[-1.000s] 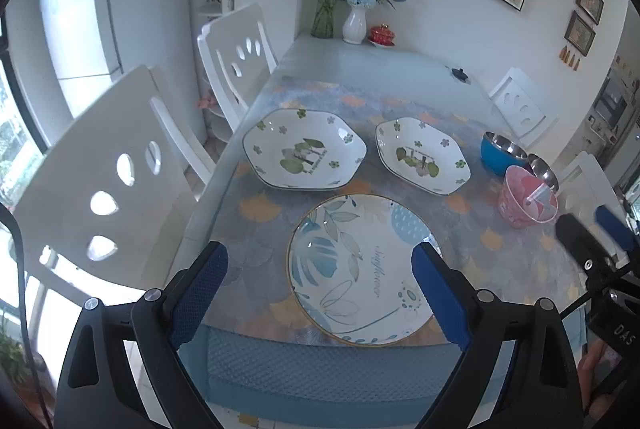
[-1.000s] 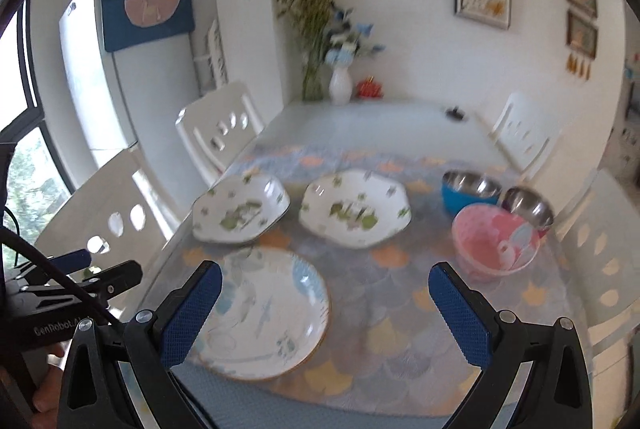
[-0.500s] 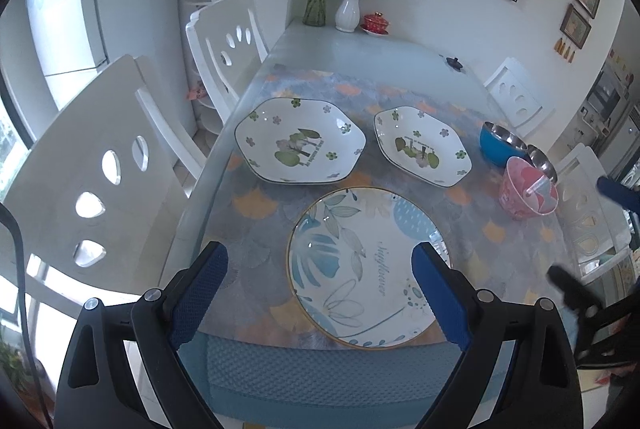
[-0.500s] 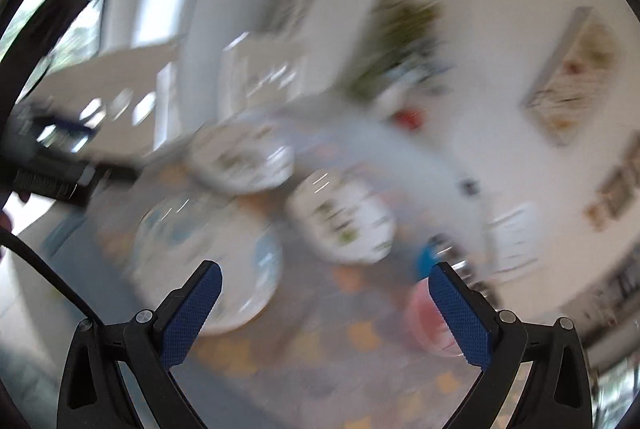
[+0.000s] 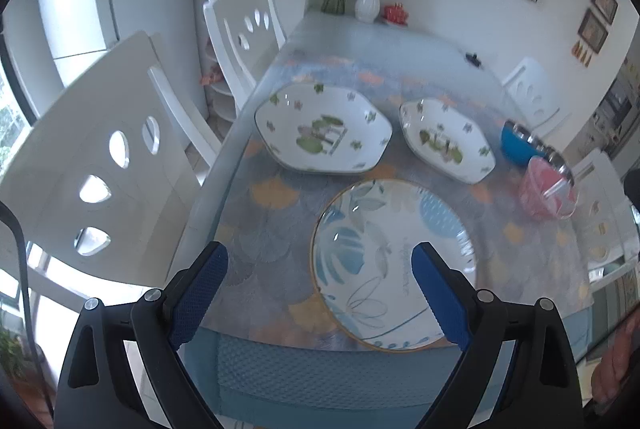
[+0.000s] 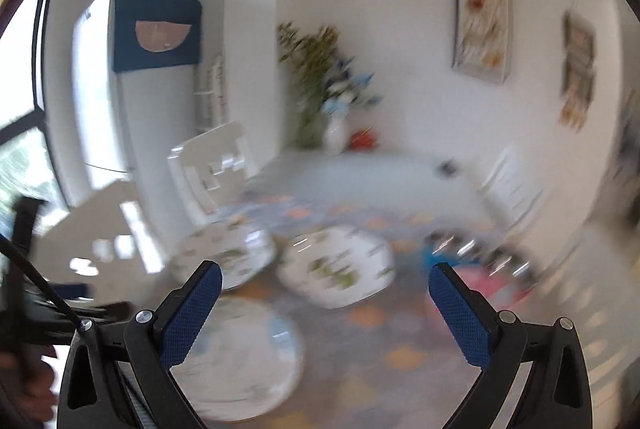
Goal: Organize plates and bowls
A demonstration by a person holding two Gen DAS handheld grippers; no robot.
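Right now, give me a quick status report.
Left tool open, empty; right tool open, empty. Round plate, two hexagonal dishes untouched. Nothing in the way.

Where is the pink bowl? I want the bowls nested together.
In the left wrist view the pink bowl sits at the table's right side, just in front of the blue bowl and right of the round plate.

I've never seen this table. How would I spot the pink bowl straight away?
Start at the long dining table with flower vases at its far end. Along its right side, past the two white leaf-patterned dishes, sits a cluster of bowls. The pink bowl is the nearest of them, see-through and rosy, while the blue bowl just behind it has a shiny metal lining.
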